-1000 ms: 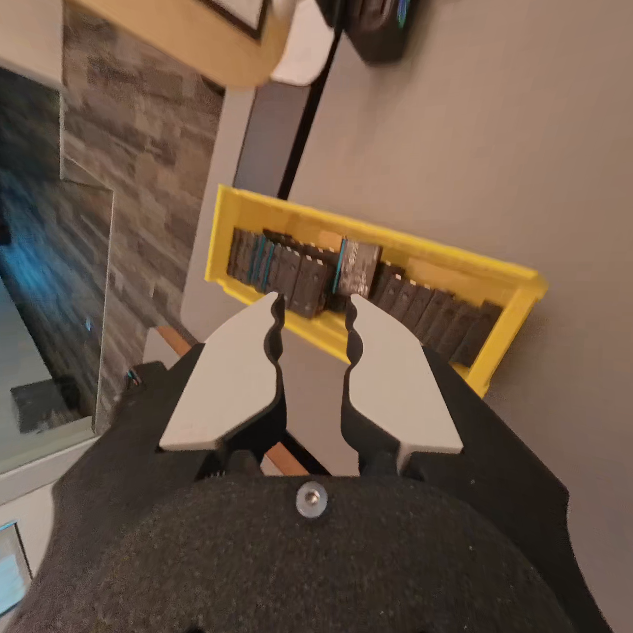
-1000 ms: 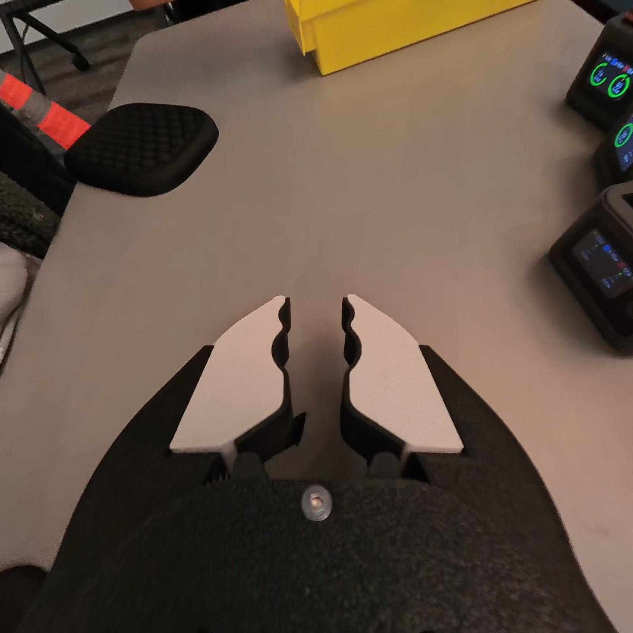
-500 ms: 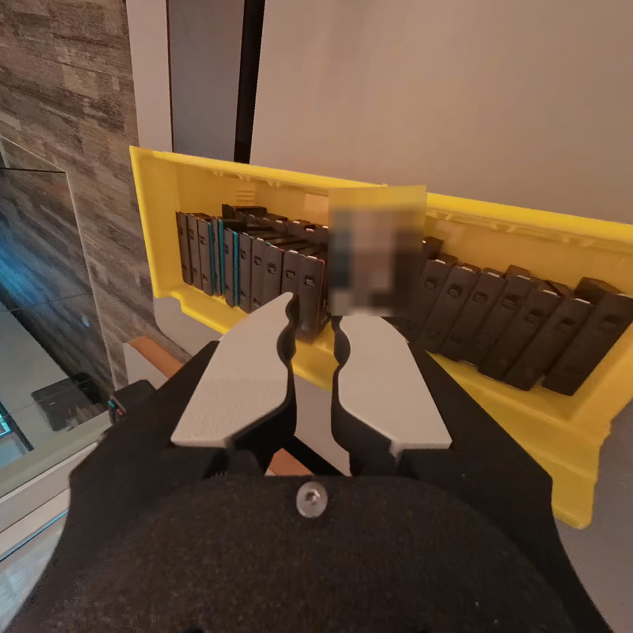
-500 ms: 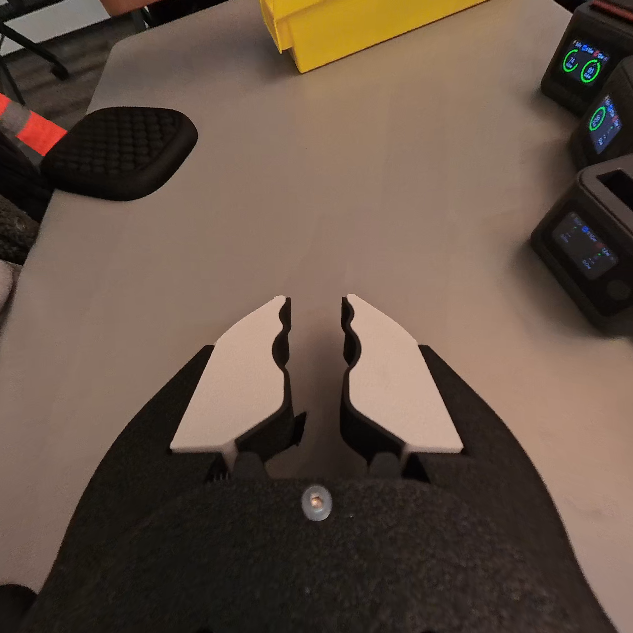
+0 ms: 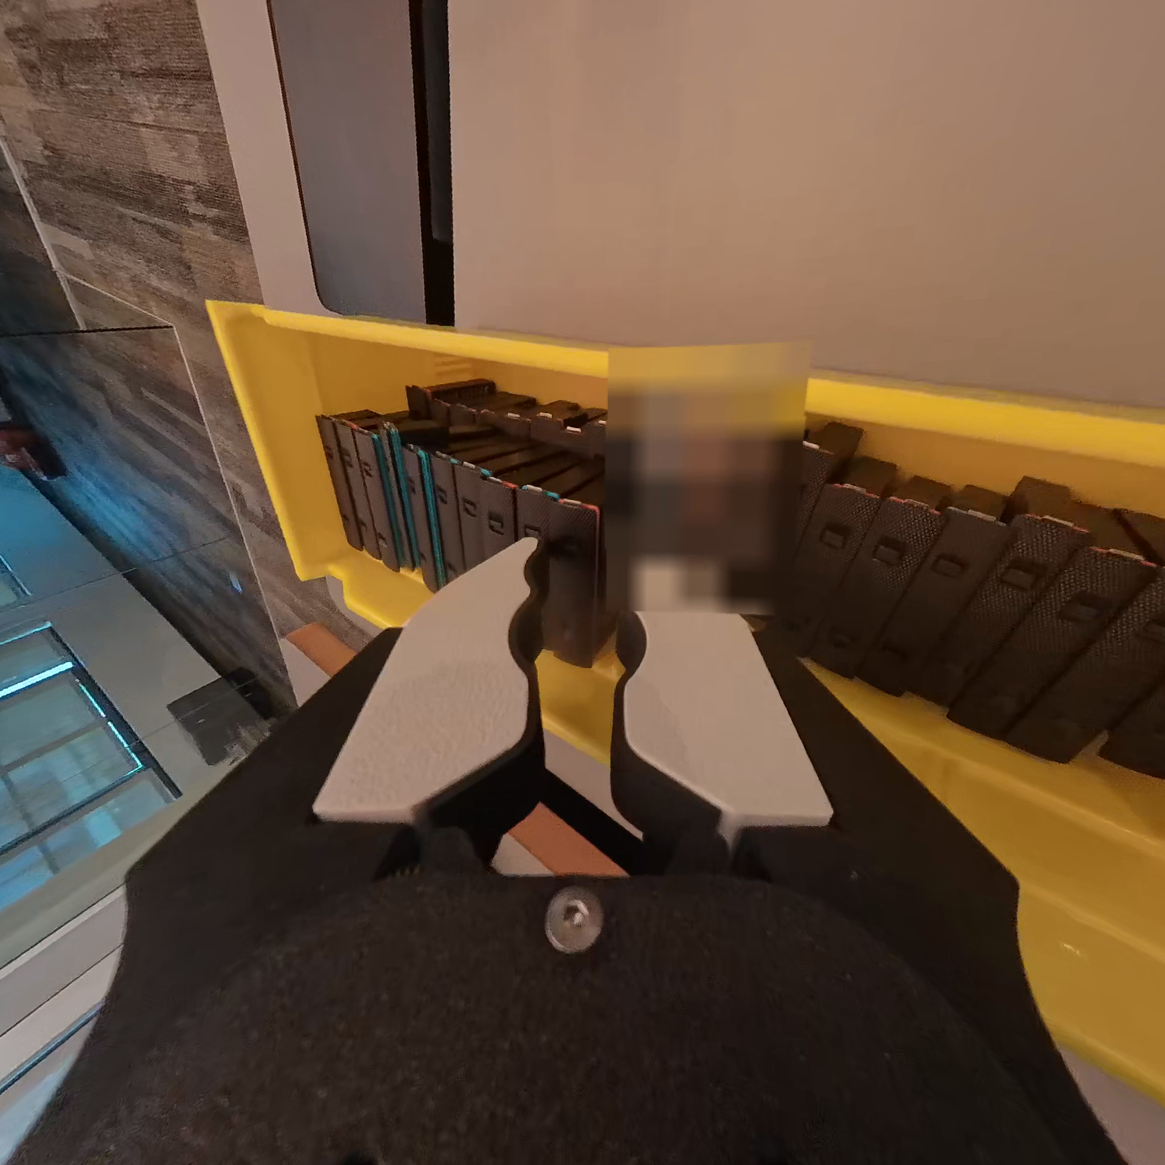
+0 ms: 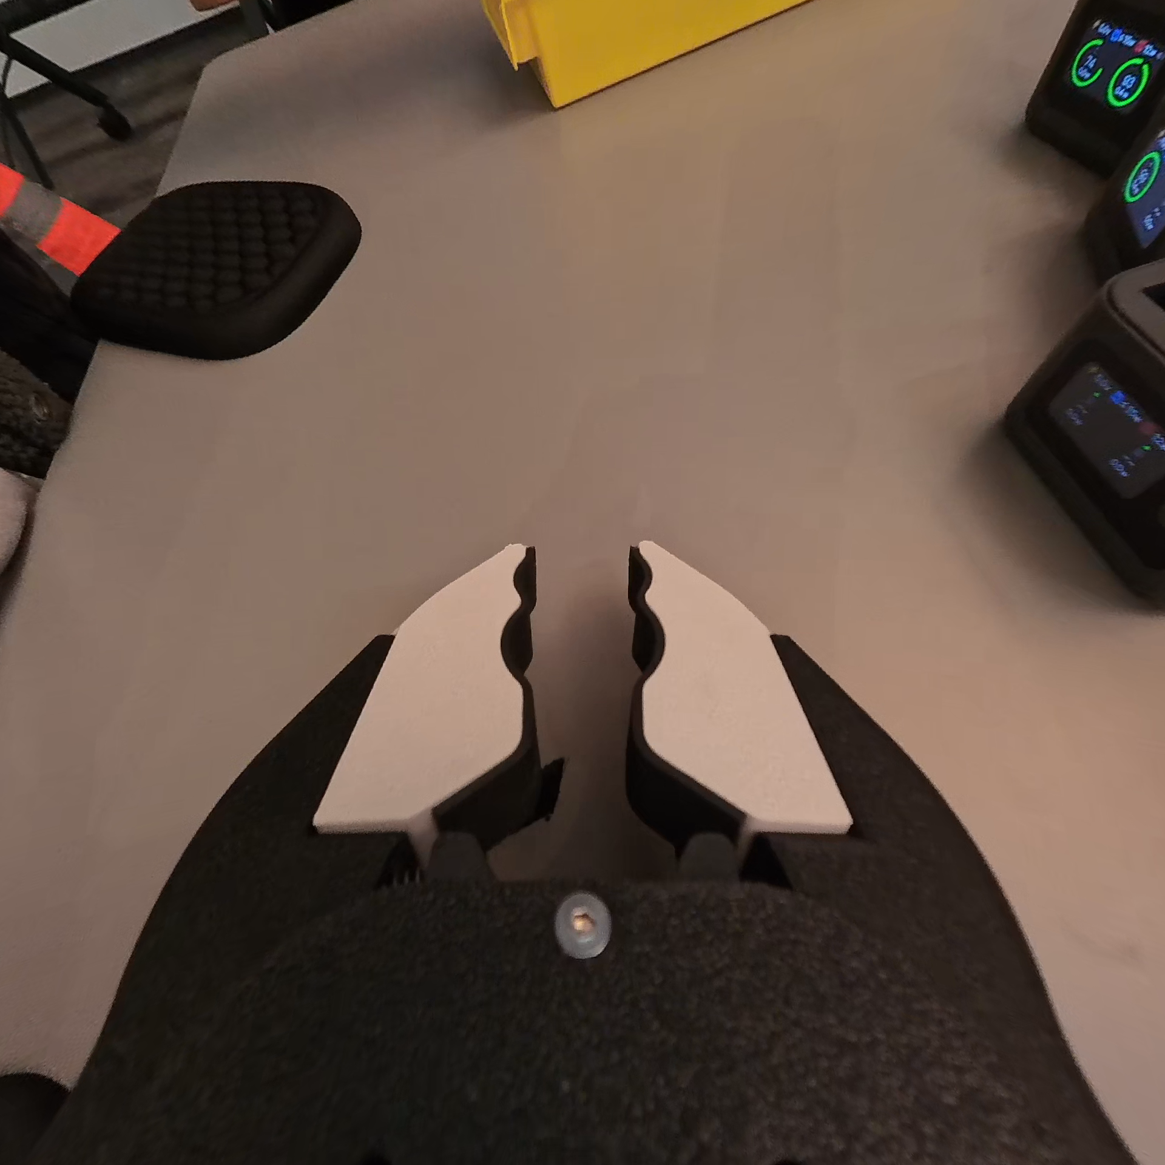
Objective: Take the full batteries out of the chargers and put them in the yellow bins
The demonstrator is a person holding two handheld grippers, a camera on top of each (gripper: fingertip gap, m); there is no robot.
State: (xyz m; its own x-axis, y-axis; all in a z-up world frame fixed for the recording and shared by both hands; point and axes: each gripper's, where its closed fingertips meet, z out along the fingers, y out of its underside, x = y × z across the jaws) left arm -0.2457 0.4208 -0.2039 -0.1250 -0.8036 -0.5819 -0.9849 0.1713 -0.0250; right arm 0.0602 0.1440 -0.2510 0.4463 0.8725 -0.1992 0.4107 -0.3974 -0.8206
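Note:
In the left wrist view a long yellow bin (image 5: 265, 441) holds a row of several black batteries (image 5: 945, 599) standing on edge, some with teal edges. My left gripper (image 5: 583, 567) is open and empty, its fingertips at the bin's near rim, just in front of the middle batteries. My right gripper (image 6: 581, 555) is open and empty, hovering above the bare grey table (image 6: 567, 347). Three black chargers with lit screens stand at the right edge: near (image 6: 1097, 454), middle (image 6: 1135, 195), far (image 6: 1103, 82). A yellow bin (image 6: 630, 50) sits at the far edge.
A black padded chair armrest (image 6: 214, 265) overlaps the table's left edge, with an orange-and-grey striped bar (image 6: 50, 220) beside it. In the left wrist view, carpeted floor (image 5: 126, 189) and a glass panel (image 5: 63, 725) lie beyond the table edge left of the bin. The tips of one gripper are about 40 cm away from the tips of the other.
My left gripper has moved closer to the yellow bin, so the bin fills more of the view; its jaws narrowed slightly and stay empty. My right gripper has drifted only slightly.

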